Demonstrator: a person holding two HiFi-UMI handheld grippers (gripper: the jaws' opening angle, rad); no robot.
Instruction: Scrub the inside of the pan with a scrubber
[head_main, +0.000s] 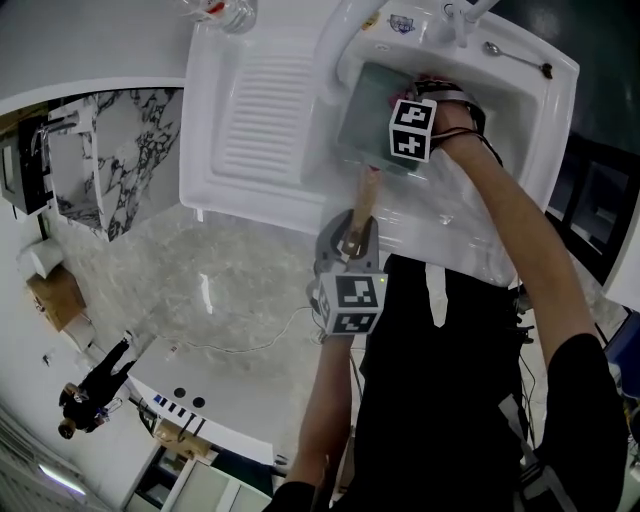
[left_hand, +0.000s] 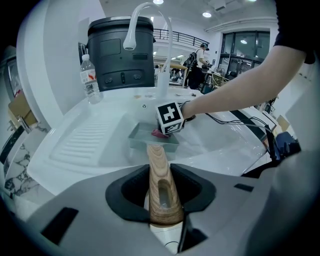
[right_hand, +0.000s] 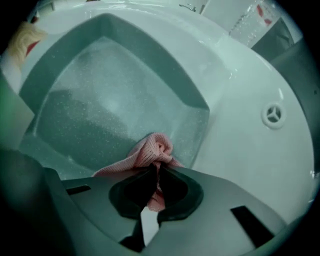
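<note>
While a person is leaning over a white sink (head_main: 222, 185), the left gripper (head_main: 352, 245) is clamping the wooden handle (head_main: 362, 208) of a square grey-green pan (head_main: 372, 110), its jaws closed tight on either side of the grain in the left gripper view (left_hand: 162, 186). The pan (left_hand: 150, 141) is sitting down in the basin, its handle (left_hand: 161, 175) reaching out over the front rim toward the person. The right gripper (head_main: 432, 95) is pointing steeply down into the pan (right_hand: 100, 100), and its jaws (right_hand: 156, 175) are pinching a pink mesh scrubber (right_hand: 150, 152); the bunched cloth is bulging out past the jaw tips and lying against the pan's speckled inside, close to one corner. From the left gripper view, the scrubber (left_hand: 160, 133) is showing as a pink patch under the right gripper's marker cube. A curved faucet (left_hand: 131, 35) is arching over the basin, a clear water bottle (left_hand: 89, 77) is standing on the sink's far edge beside a dark bin (left_hand: 120, 55), and a spoon (head_main: 515, 55) is lying on the rim. A round fitting (right_hand: 273, 114) is showing in the basin wall beside the pan. Pale marble counter (head_main: 230, 290) is running along the sink's front.
</note>
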